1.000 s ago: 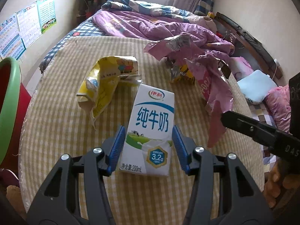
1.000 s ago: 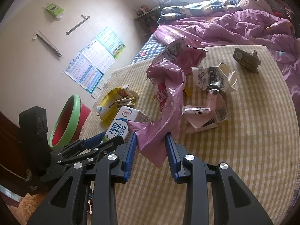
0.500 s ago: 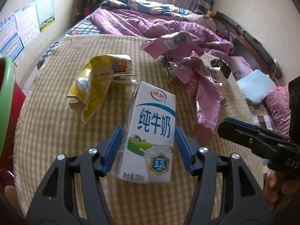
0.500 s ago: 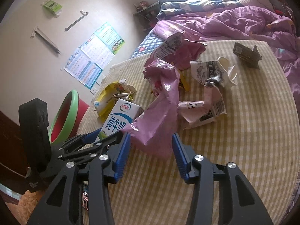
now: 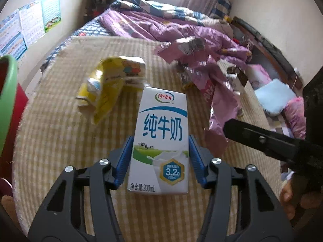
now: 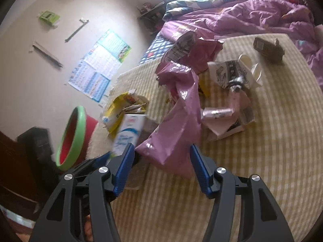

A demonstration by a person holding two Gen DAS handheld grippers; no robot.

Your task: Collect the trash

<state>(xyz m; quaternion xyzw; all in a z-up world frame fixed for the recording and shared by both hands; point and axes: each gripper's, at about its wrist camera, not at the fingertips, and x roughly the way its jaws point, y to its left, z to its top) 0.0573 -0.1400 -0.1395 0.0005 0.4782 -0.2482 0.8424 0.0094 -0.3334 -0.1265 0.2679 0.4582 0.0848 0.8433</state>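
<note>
A white and blue milk carton [image 5: 161,133] stands between the blue pads of my left gripper [image 5: 160,141]. The jaws are closing and both pads press its sides. From the right wrist view the carton [image 6: 129,129] shows at the left, beside the left gripper [image 6: 97,159]. The jaws of my right gripper [image 6: 161,148] are opening. The lower end of a pink plastic bag [image 6: 181,121] lies between them, clear of both pads. A crumpled yellow wrapper [image 5: 109,80] lies behind the carton.
A round table with a checked cloth [image 6: 262,161] carries more litter: a torn paper cup [image 6: 232,72], a pink-white carton [image 6: 222,119], a brown packet [image 6: 266,48]. A green-rimmed red bin [image 6: 72,139] stands off the table's left edge. A bed with a purple quilt [image 6: 252,14] lies behind.
My right jaws have spread and let the pink bag's end go. The left gripper has moved in around the milk carton and its pads now touch it.
</note>
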